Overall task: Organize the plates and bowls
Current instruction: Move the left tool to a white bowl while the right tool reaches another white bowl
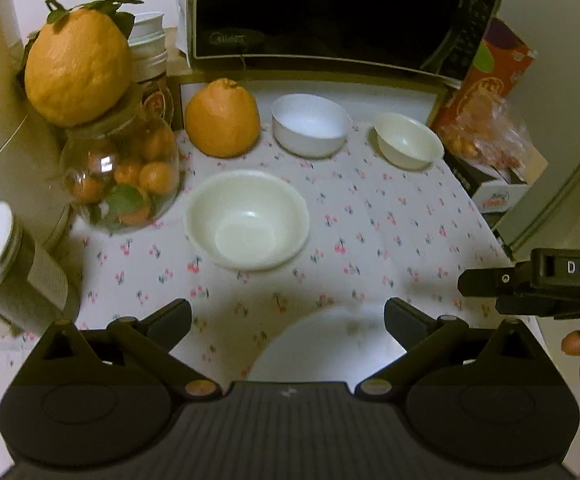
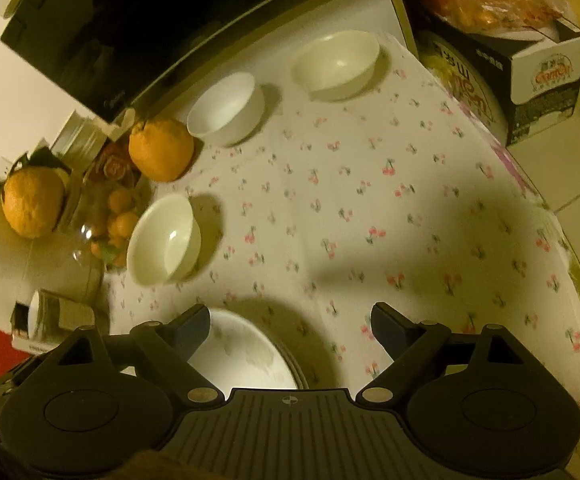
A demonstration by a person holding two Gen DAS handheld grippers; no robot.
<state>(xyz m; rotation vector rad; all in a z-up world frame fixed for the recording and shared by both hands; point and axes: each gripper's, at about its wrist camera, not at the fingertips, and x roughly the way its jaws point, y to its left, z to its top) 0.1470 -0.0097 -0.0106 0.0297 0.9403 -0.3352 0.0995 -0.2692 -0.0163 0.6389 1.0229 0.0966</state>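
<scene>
Nearest you: your left gripper [image 1: 288,320], jaws spread wide with nothing between them, hovering over the far rim of a white plate [image 1: 330,344]. Your right gripper [image 2: 290,322] is equally wide and holds nothing; its left finger overlaps the plate's rim in the right wrist view (touching or merely above, you cannot tell).

Item, mid-table: a wide cream bowl [image 1: 247,219], upright on the cherry-print tablecloth [image 1: 390,232], with a glass jar of small oranges [image 1: 124,176] near its left side. The broadest bare stretch of cloth lies to the bowl's right, running out to the table's right edge.

Item, far row, left to right: a large orange [image 1: 223,118], a white straight-sided bowl [image 1: 311,125] just beside it, then a smaller cream bowl [image 1: 408,140] set apart, close to the far right corner.

Item, back edge: a microwave [image 1: 330,12] closes off the table, with a carton [image 1: 494,184] and bagged fruit [image 1: 486,128] crowding the right.
</scene>
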